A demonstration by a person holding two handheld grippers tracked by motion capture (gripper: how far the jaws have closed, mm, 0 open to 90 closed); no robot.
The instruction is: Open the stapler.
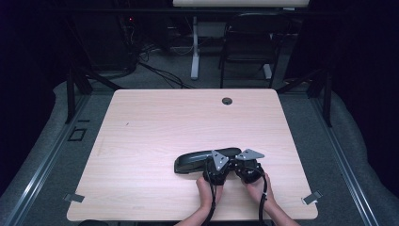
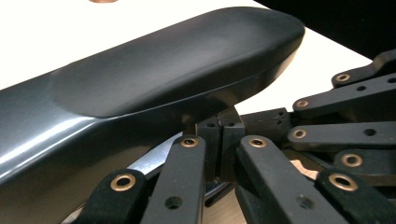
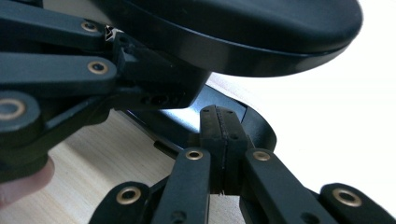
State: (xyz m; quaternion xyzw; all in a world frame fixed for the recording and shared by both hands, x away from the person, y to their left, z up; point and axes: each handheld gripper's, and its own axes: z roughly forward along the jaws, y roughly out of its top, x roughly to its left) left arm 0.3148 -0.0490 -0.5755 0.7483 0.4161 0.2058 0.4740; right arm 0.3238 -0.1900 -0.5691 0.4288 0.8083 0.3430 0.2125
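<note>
Both jaws are pressed shut, empty, under the black case (image 1: 207, 159)'s near-right lid; if levered unevenly, it could skid across the tabletop (image 1: 155, 127).

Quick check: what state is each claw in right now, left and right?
Left claw: closed, jaws pressed together beside the black case; nothing visibly held.
Right claw: closed, jaws together under the case's lid; nothing visibly held.

One table (image 1: 141, 141) holds one black case (image 1: 195, 160), two hands each hold one of two grippers, left (image 1: 217, 170) and right (image 1: 245, 170), and one chair (image 1: 249, 47) stands beyond.
</note>
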